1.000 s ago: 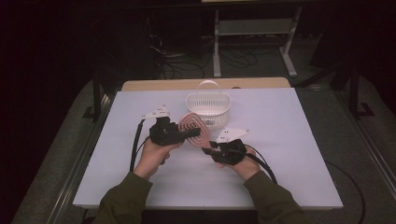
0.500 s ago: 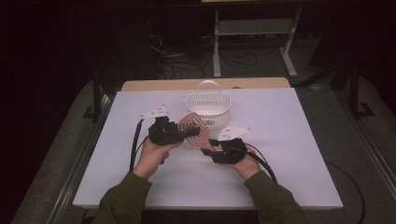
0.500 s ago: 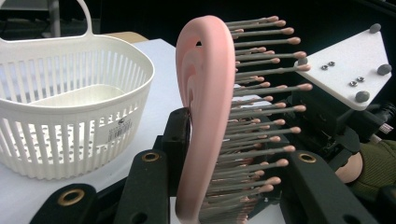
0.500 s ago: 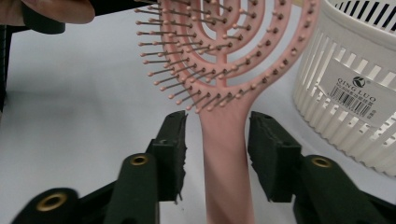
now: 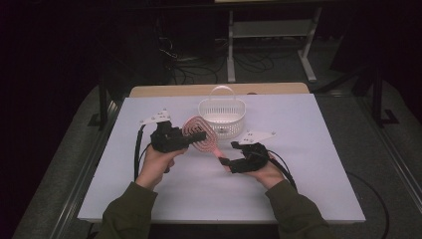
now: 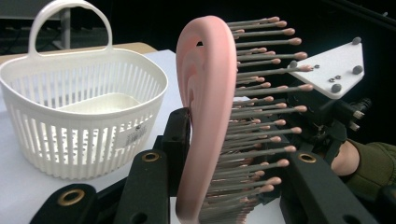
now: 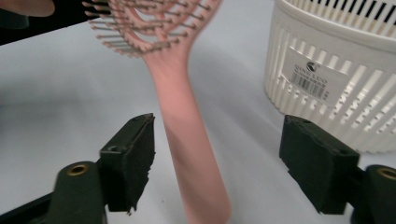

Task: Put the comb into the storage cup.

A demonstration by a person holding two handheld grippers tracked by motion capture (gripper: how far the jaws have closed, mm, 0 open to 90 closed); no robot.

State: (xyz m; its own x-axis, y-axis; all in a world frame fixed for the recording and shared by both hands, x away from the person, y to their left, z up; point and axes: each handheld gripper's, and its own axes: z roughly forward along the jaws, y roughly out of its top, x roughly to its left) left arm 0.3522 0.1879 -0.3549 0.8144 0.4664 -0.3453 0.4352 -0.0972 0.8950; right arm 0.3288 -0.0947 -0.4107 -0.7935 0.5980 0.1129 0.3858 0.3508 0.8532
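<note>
A pink hairbrush (image 5: 200, 134) with grey bristles is held above the white table (image 5: 308, 149). My left gripper (image 5: 195, 137) is shut on its head, one pad on the pink back and one on the bristles (image 6: 261, 126). In the left gripper view the brush head (image 6: 205, 112) stands on edge between the jaws. My right gripper (image 5: 228, 155) has just been opening. The brush handle (image 7: 187, 135) runs between its jaws with a gap on both sides. A white slatted basket (image 5: 222, 115) with a handle stands just behind the brush.
The basket (image 7: 336, 70) is close on the right side of the right gripper's jaws and looks empty (image 6: 88, 105). Cables trail from both grippers over the table. A wooden edge (image 5: 219, 89) lies behind the table, with dark floor and a metal stand beyond.
The right gripper's jaws stand wider apart around the brush handle than before. Both hands and the brush have stayed in place.
</note>
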